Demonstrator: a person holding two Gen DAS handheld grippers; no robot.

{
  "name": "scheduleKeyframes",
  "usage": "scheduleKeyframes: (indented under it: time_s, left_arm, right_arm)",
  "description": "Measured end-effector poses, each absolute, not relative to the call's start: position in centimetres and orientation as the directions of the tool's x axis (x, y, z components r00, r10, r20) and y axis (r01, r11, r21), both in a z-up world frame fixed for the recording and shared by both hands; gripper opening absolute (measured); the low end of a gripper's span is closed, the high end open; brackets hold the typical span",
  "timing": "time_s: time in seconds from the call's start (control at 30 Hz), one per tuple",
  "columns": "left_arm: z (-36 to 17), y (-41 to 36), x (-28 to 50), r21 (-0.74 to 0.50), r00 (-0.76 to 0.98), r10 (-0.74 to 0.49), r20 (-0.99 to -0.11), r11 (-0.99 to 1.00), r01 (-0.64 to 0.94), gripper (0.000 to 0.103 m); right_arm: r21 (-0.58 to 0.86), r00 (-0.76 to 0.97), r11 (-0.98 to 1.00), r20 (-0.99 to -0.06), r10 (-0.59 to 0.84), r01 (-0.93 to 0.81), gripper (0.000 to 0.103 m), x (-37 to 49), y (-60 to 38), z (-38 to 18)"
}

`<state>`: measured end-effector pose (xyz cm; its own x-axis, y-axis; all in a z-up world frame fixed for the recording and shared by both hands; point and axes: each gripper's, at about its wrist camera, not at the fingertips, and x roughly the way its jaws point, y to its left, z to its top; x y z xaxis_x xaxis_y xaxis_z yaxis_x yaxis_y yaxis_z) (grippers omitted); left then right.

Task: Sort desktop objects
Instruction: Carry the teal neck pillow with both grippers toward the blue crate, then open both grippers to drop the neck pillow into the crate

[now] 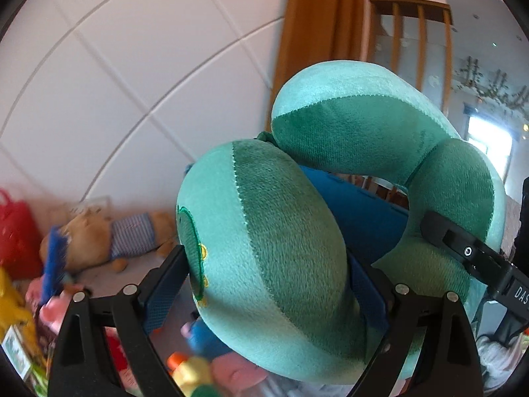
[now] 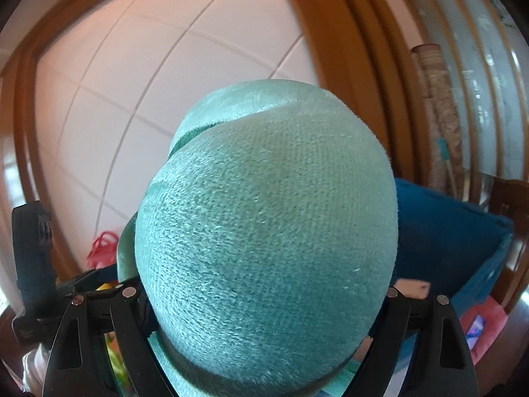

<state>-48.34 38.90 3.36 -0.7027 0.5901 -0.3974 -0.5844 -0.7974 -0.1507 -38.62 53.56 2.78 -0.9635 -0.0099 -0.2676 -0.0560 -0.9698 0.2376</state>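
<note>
A green U-shaped neck pillow (image 1: 297, 231) in two shades of plush is held up in the air between both grippers. My left gripper (image 1: 267, 274) is shut on one arm of the pillow, with the blue pads pressing on both sides. In the right wrist view the pillow's (image 2: 264, 215) pale green bulge fills the middle, and my right gripper (image 2: 264, 294) is shut on it. One right gripper finger (image 1: 463, 251) shows in the left wrist view against the pillow's other arm. A blue fabric bin (image 2: 446, 231) stands just behind the pillow, also visible as the blue bin (image 1: 357, 211) through the pillow's gap.
A plush bear in a striped shirt (image 1: 132, 231) lies at the far left by a red basket (image 1: 16, 231). Several small toys (image 1: 198, 364) are piled below. A white tiled wall (image 1: 132, 82) and a wooden frame (image 2: 347, 49) stand behind.
</note>
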Motion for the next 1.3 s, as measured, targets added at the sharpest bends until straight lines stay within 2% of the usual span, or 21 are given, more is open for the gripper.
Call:
scheduleKeyframes:
  time_s: [0.13,0.3,0.47,0.53,0.77,1.3]
  left_arm:
    - [4.0,44.8,-49.8,-0.127,-0.713,0.581,-0.393,-0.802,-0.583,0.093]
    - [3.2,51.7,-52.8,-0.136,-0.701,0.552,-0.452,-0.819,-0.557,0.094]
    - [1.7,56.3,-55.2,-0.096,-0.713,0.463,-0.527,-0.866,-0.491,0.096]
    - [1.3,56.8,-55.5,-0.079,-0.72,0.433,-0.543,-0.879,-0.47,0.103]
    - [-0.3,57.2,-55.9,-0.044,-0.719,0.359,-0.596,-0.908,-0.417,0.103]
    - [-0.7,55.5,-51.7,-0.022,-0.738,0.294,-0.607,-0.935,-0.354,0.103]
  right_arm:
    - [0.247,-0.969,-0.968,-0.248,-0.009,-0.054,0.089,-39.1,58.5,3.8]
    - [0.259,-0.958,-0.965,-0.283,-0.043,-0.033,0.089,-40.2,66.4,3.0]
    - [0.291,-0.932,-0.957,-0.349,-0.094,-0.013,0.101,-43.7,72.6,2.2]
    - [0.298,-0.921,-0.955,-0.374,-0.11,-0.007,0.103,-44.3,73.3,1.3]
    - [0.278,-0.905,-0.96,-0.404,-0.133,0.017,0.103,-45.5,74.2,0.3]
    - [0.161,-0.879,-0.986,-0.474,-0.043,-0.039,0.103,-45.3,76.2,-1.2]
